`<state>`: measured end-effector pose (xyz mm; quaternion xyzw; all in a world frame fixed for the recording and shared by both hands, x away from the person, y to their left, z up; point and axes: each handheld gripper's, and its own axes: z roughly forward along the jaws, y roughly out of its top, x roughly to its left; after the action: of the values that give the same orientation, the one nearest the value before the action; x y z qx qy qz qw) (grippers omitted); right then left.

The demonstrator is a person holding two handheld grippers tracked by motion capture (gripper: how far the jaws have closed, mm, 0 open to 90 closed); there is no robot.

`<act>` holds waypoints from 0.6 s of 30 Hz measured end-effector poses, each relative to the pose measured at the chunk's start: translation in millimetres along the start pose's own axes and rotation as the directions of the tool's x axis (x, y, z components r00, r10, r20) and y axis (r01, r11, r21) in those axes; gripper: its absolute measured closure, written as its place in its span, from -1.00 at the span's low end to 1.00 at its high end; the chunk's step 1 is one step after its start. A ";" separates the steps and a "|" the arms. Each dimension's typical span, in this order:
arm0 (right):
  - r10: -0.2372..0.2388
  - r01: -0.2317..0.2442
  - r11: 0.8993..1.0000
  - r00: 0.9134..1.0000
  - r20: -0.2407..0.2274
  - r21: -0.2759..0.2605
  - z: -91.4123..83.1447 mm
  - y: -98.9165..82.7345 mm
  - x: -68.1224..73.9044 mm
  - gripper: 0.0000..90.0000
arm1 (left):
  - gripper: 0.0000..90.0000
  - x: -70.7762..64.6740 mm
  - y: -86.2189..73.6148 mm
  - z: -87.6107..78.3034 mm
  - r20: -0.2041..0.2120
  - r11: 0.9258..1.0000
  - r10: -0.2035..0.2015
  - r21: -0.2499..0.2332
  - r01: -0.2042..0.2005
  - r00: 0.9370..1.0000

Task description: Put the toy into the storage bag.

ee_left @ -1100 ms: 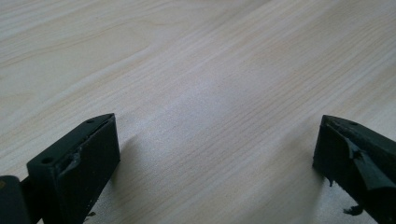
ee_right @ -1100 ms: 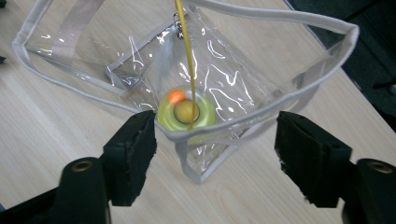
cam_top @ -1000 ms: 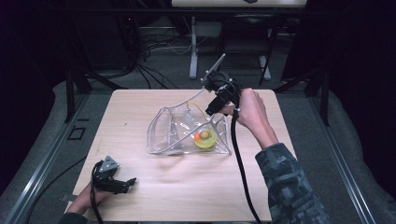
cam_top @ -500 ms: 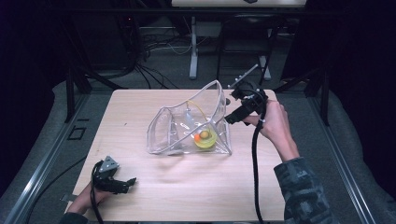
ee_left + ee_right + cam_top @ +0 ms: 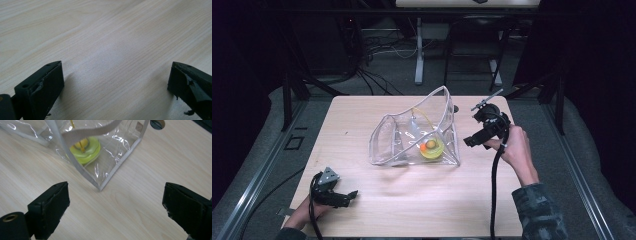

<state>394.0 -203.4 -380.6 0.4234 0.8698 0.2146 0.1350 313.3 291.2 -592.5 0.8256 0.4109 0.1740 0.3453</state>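
Two grippers w/ jaws open, left gripper (image 5: 346, 196) idle, right gripper (image 5: 469, 141) jaws just widened beside clear bag (image 5: 412, 135), no legible text.

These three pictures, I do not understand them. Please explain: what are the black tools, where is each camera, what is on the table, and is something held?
A person holds a two-jaw tool in each hand. The high view looks down on the wooden table: left gripper, right gripper. The other cameras ride on the grippers, looking along their black jaws. A clear plastic bag holds a yellow-green round thing. The right gripper's jaws have just been opening with nothing between them. Both grippers are open and hold nothing.
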 end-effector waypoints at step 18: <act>0.083 -0.080 0.992 0.996 -0.035 0.099 55.7 -70.1 -1.8 -0.92 | -1.00 0.0 0.1 0.0 0.000 1.000 0.000 0.001 0.000 1.000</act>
<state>370.8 -228.9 -463.2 0.4603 0.8636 0.1856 0.0885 313.2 291.1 -592.4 0.8257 0.4111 0.1738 0.3451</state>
